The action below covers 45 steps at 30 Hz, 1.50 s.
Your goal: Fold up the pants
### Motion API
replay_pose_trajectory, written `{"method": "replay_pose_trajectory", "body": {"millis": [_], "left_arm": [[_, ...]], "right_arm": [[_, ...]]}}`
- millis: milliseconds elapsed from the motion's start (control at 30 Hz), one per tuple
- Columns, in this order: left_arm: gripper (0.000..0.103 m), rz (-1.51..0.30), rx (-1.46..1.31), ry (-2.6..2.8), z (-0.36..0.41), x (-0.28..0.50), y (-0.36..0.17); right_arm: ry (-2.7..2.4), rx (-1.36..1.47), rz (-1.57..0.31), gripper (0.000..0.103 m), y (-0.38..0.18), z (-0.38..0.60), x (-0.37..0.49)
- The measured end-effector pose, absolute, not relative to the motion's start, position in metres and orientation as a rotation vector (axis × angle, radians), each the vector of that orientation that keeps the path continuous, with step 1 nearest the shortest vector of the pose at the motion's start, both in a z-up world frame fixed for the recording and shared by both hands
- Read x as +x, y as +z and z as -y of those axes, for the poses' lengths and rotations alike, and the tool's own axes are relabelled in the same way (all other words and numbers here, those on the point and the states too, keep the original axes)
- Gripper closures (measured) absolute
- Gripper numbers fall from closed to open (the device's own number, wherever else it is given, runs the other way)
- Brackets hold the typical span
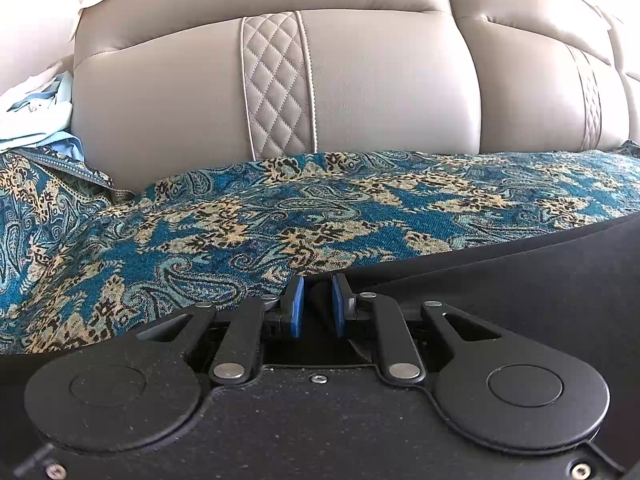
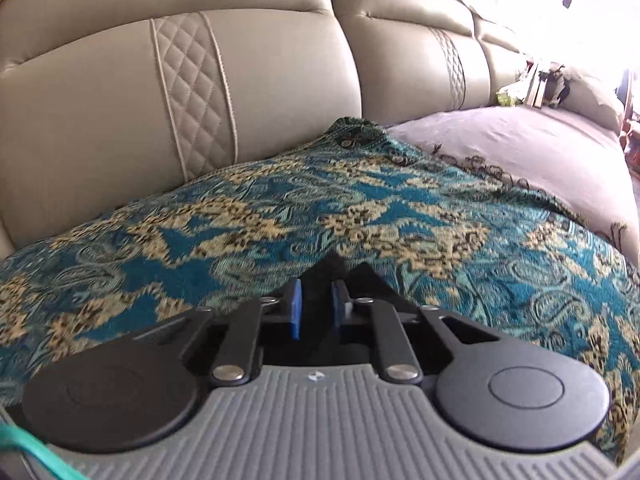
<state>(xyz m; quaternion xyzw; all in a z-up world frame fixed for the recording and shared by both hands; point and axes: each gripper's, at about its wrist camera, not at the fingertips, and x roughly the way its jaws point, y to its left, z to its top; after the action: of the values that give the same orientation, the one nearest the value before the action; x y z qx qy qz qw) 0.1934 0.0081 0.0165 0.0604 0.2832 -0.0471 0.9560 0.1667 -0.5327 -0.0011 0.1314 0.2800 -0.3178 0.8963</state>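
Observation:
The black pants [image 1: 540, 280] lie on a teal and gold paisley throw [image 1: 240, 220] spread over the sofa seat, and fill the lower right of the left wrist view. My left gripper [image 1: 318, 284] is shut on a fold of the black pants at their edge, dark cloth bunched between its blue pads [image 1: 297, 300]. In the right wrist view only a small peak of the black pants [image 2: 334, 266] shows, pinched up off the paisley throw [image 2: 360, 208]. My right gripper [image 2: 318, 288] is shut on that peak. The rest of the pants is hidden below the gripper body.
A beige leather sofa backrest [image 1: 360, 80] with quilted stripes rises close behind the throw. Light blue clothing [image 1: 40, 120] is piled at the left. To the right lies a grey embroidered seat cover [image 2: 520, 140], with clutter [image 2: 536, 84] at the far end. A green cord [image 2: 32, 448] crosses the lower left corner.

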Motion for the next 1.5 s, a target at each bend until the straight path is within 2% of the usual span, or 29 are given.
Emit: {"method": "replay_pose_trajectory", "body": {"millis": [133,167,300,367,567,733,967,1133,1167,1500], "left_arm": [[0.087,-0.575,0.121,-0.096,-0.008,0.194,0.017],[0.087,-0.575,0.122,-0.096,-0.008,0.193,0.017],[0.087,-0.575,0.122,-0.096,-0.008,0.194,0.017],[0.087,-0.576,0.121,-0.096,-0.008,0.194,0.017],[0.087,-0.576,0.118,-0.097,-0.008,0.194,0.017],[0.087,-0.576,0.118,-0.097,-0.008,0.194,0.017],[0.087,-0.577,0.117,-0.096,-0.008,0.194,0.017],[0.087,-0.577,0.118,-0.096,-0.008,0.194,0.017],[0.087,-0.578,0.117,-0.095,-0.008,0.194,0.017],[0.087,-0.578,0.122,-0.094,-0.008,0.194,0.017]], "right_arm": [[-0.633,0.235,-0.554,0.084,-0.005,0.535,0.172],[-0.606,0.258,-0.539,0.07,-0.005,0.539,0.17],[-0.533,0.412,-0.464,0.058,0.0,0.55,0.146],[-0.517,0.442,-0.413,0.042,0.006,0.55,0.128],[-0.458,0.562,-0.31,0.022,0.03,0.563,0.058],[-0.488,0.597,-0.288,0.016,0.032,0.571,-0.002],[-0.543,0.641,-0.373,0.016,0.0,0.573,-0.043],[-0.484,0.615,-0.488,0.016,-0.017,0.567,-0.036],[-0.47,0.591,-0.504,0.013,-0.019,0.564,-0.032],[-0.402,0.432,-0.51,0.013,-0.021,0.538,-0.004]]}}
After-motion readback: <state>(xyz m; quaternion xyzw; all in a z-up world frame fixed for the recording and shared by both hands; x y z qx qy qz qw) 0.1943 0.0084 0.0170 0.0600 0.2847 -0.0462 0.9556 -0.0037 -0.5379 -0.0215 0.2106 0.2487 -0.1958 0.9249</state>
